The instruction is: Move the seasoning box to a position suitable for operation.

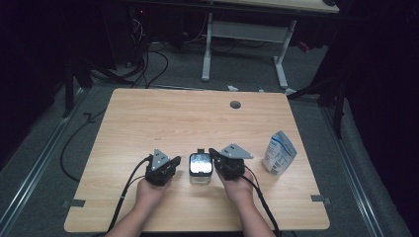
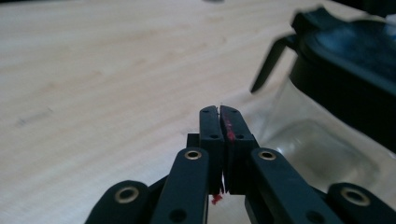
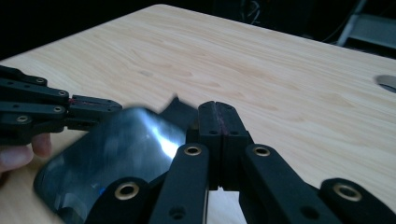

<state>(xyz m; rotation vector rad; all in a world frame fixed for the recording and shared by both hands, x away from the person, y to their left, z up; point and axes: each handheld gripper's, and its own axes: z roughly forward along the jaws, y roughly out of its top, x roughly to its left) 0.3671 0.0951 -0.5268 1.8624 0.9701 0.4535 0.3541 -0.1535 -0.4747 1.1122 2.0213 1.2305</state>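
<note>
Flanking a clear glass jar near the front edge of the wooden table, both grippers sit low on either side of it. On the left, the left gripper has its jaws pressed fully together — in the left gripper view the two black pads meet with nothing between them — and its tips point toward the jar, just beside its wall; whether they touch it I cannot tell. The jar stands upright, long axis vertical, with a dark lid on top (a black clasp sticks out at the far side, pointing away from the person). Right of it, the right gripper is likewise closed tight on nothing, its tips close against the lid's edge. Farther right — well apart from the hands — a white and blue pouch stands on the table.
</note>
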